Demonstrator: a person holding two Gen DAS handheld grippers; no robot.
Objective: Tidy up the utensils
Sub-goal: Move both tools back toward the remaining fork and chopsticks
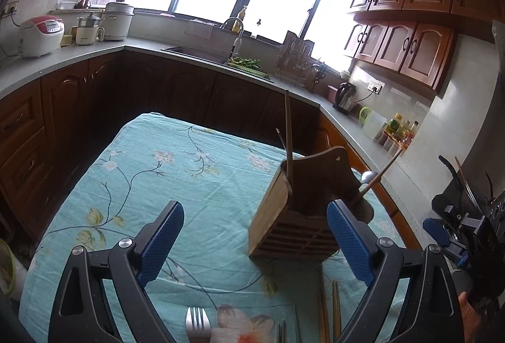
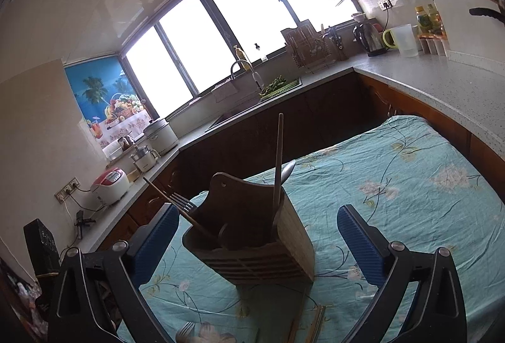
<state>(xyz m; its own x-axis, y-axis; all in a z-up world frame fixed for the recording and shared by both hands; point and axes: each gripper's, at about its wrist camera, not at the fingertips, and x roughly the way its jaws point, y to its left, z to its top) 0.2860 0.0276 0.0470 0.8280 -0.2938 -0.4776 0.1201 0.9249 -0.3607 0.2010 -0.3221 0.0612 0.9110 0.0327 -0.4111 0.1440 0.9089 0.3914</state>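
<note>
A wooden utensil holder [image 1: 295, 216] stands on the table with the teal floral cloth [image 1: 176, 172]. It holds a chopstick [image 1: 288, 134], a spoon [image 1: 369, 176] and another chopstick [image 1: 383, 172]. In the right wrist view the holder [image 2: 252, 235] holds a fork [image 2: 183, 201], chopsticks [image 2: 277, 159] and a spoon [image 2: 286, 172]. My left gripper [image 1: 255, 243] is open and empty, just before the holder. My right gripper [image 2: 257, 245] is open and empty around the holder's front. On the cloth near me lie a fork [image 1: 197, 322], chopsticks [image 1: 328, 311] and a metal utensil [image 1: 279, 330].
Dark wooden cabinets and a grey counter [image 1: 63, 58] surround the table. A sink [image 1: 202, 54], rice cooker [image 1: 39, 35], kettle [image 1: 344, 96] and bottles [image 1: 399, 129] stand on the counter. The right gripper shows at the right edge of the left wrist view [image 1: 454, 229].
</note>
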